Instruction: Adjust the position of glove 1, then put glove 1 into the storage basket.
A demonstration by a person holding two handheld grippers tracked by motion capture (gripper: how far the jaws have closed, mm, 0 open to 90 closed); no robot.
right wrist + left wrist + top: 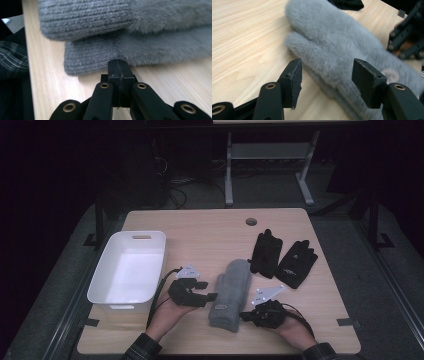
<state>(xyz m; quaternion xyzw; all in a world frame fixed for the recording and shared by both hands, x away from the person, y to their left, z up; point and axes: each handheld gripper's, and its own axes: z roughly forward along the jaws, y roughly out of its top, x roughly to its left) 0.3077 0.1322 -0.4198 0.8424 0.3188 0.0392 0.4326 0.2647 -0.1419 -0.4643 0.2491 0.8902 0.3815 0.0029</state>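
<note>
High view shows us the wooden table (210,227) first, with the white bin (129,270) at its left, a pair of black gloves (282,257) lying toward the far right, and the grey mittens (231,295) stacked one on the other near the middle, cuffs toward the near edge. We hold the left gripper (211,296) just left of the stack and the right gripper (243,316) at its near right corner. We judge the step in hand to be taking hold of the stack, perhaps to carry it to the bin. To do it well, we should bring both layers fully between the left jaws before closing, bite the dense knitted part and not just the loose fur, and lift evenly so that the top mitten does not slide off. In the left gripper view, our left gripper (326,82) stands partly open and holds nothing; the furry mittens (332,45) lie ahead of and partly between its pads (293,82), apparently without touching them. In the right gripper view, our right gripper (118,68) is fully closed and empty, its tips just beside the ribbed cuff of the lower mitten (90,61).
</note>
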